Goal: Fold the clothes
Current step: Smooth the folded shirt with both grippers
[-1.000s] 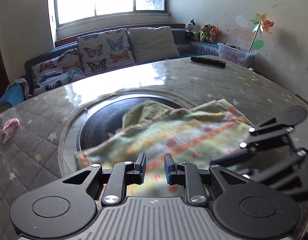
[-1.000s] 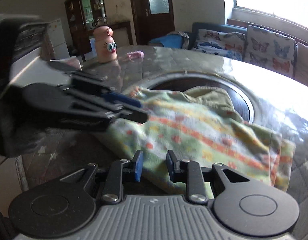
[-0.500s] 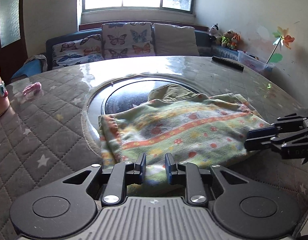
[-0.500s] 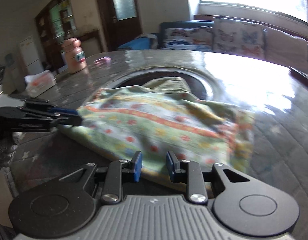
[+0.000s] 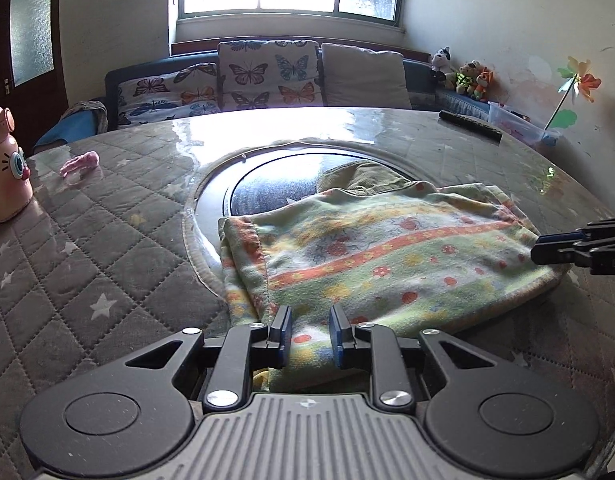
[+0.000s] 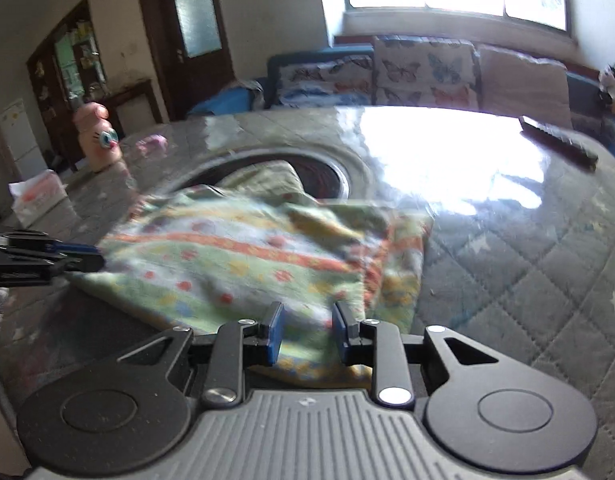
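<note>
Garment [image 5: 387, 256] folded on table [image 5: 107, 248], both tongs [image 5: 309, 332] [image 6: 305, 330] parted — empty, bottle [image 5: 5, 164] sharp only leftward.

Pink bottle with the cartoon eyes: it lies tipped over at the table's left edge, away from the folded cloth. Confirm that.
Not quite. The left wrist view shows the pink bottle standing upright, not tipped over. It is at the left edge of the table, apart from the folded cloth.

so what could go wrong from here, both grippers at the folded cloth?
1. Both the left gripper and right gripper are open over the near edge of the floral cloth; a shallow pinch may catch only the top layer and undo the fold.
2. The green garment lies partly under the cloth and could get dragged along.
3. The right wrist view is blurred, so aim looks uncertain.
</note>
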